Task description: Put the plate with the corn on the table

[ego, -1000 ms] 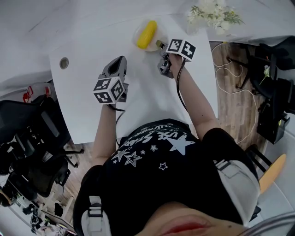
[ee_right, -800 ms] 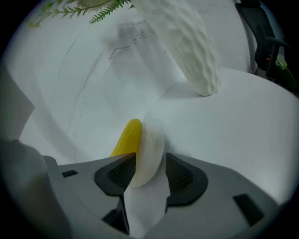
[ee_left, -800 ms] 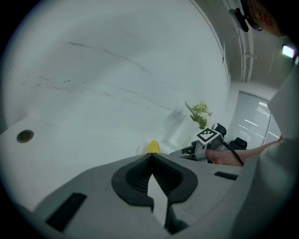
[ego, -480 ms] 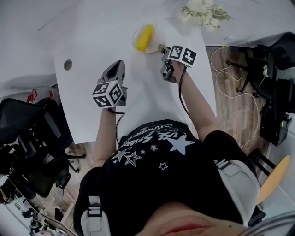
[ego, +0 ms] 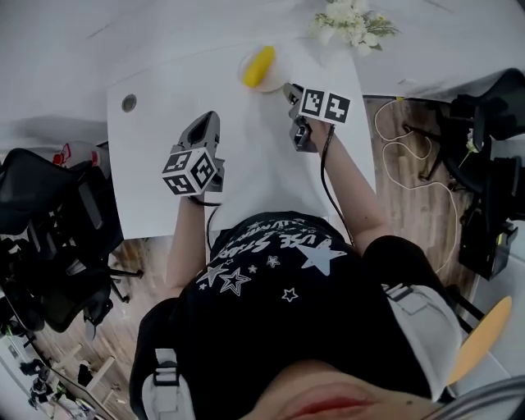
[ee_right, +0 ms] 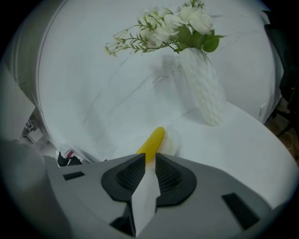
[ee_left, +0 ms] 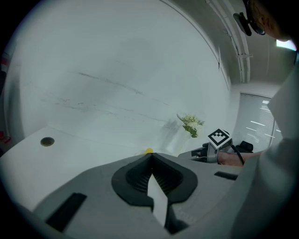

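Observation:
A yellow corn cob point(ego: 259, 66) lies on a small pale plate point(ego: 248, 79) at the far side of the white table point(ego: 254, 176). My right gripper point(ego: 290, 91) hovers just right of and nearer than the plate, not touching it. In the right gripper view the corn point(ee_right: 152, 141) and plate point(ee_right: 172, 145) lie just beyond the right gripper point(ee_right: 149, 159), whose jaws are closing with a narrow gap and nothing between them. My left gripper point(ego: 211, 119) sits over mid-table with its jaws together and empty; past the left gripper point(ee_left: 150, 156) only the corn's tip point(ee_left: 148, 151) shows.
A white vase point(ee_right: 203, 88) of white flowers point(ego: 351, 20) stands at the table's far right corner. A round cable hole point(ego: 129, 102) sits at the far left. Black office chairs point(ego: 49, 238) stand left of the table, and a cable point(ego: 410, 164) lies on the wooden floor at right.
The right gripper has drawn slightly back from the plate, which stays on the table. The left gripper has kept its place over the table.

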Available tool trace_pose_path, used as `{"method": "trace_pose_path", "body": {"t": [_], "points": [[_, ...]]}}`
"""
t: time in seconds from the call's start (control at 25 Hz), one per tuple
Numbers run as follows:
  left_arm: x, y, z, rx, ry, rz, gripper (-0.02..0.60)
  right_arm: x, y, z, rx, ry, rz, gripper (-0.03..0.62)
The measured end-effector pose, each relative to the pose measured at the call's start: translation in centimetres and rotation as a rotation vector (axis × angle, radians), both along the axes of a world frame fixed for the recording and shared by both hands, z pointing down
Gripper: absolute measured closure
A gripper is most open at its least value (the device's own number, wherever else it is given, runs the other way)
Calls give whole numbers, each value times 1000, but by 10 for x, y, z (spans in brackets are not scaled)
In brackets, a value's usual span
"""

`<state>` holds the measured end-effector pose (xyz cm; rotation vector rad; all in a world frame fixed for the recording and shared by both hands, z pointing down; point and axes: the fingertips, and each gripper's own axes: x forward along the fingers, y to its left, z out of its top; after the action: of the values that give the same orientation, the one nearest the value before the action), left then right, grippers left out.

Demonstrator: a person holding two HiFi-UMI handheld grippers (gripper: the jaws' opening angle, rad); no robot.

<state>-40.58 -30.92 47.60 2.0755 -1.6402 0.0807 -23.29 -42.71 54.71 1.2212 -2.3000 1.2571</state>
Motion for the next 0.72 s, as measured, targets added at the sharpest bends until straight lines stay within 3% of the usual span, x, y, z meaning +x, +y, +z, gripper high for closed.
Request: {"method": "trace_pose_path", "body": {"t": [0.16, 0.72], "points": [[13, 20, -11, 17, -22, -53, 574, 9, 14, -11, 41, 23, -90, 562], [37, 131, -24, 39, -40, -354, 574, 0, 75, -17, 162, 109, -475, 580]]}}
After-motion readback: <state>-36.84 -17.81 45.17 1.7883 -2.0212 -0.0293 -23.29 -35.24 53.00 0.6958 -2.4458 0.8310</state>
